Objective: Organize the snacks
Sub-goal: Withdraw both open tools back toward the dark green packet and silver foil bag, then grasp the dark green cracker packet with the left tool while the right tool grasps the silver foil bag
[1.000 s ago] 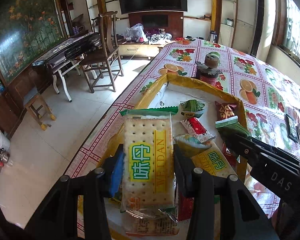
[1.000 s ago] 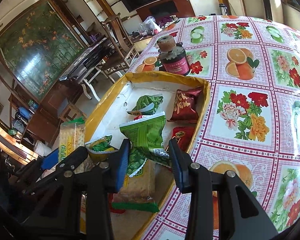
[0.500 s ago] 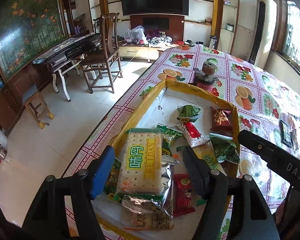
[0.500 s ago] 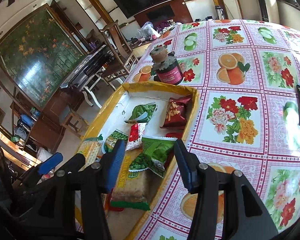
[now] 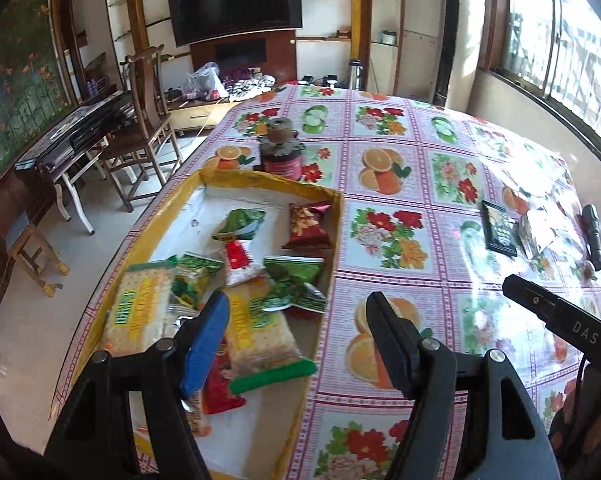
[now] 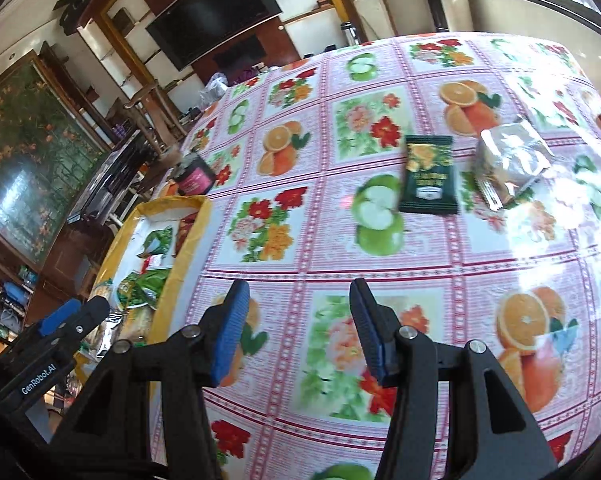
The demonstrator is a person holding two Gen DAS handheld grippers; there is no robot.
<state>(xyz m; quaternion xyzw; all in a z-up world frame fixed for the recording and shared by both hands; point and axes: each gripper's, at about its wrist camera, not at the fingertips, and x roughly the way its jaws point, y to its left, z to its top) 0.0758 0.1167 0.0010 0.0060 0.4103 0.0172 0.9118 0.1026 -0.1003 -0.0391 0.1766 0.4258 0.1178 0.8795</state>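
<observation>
A yellow-rimmed box [image 5: 268, 181] on the flowered tablecloth holds several snacks: two cracker packs [image 5: 140, 308], green packets [image 5: 294, 280] and red ones [image 5: 308, 226]. My left gripper [image 5: 296, 332] is open and holds nothing, hovering over the box's right rim. My right gripper [image 6: 298, 320] is also open and hangs over bare tablecloth to the right of the box [image 6: 196, 224]. Ahead of it lie a dark green packet [image 6: 428, 176] and a silver packet [image 6: 508, 160], both loose on the cloth. The left gripper's finger [image 6: 60, 316] shows at the left edge of the right wrist view.
A dark jar with a cork lid [image 5: 280, 152] stands just behind the box. A black torch [image 5: 592, 236] lies at the far right near the loose packets. The table edge [image 5: 148, 212] runs along the box's left side, with a wooden chair [image 5: 140, 140] on the floor beyond.
The left gripper opened and left its cracker pack in the box; the right let go of a green packet there. Both swung right, the right one out over the tablecloth.
</observation>
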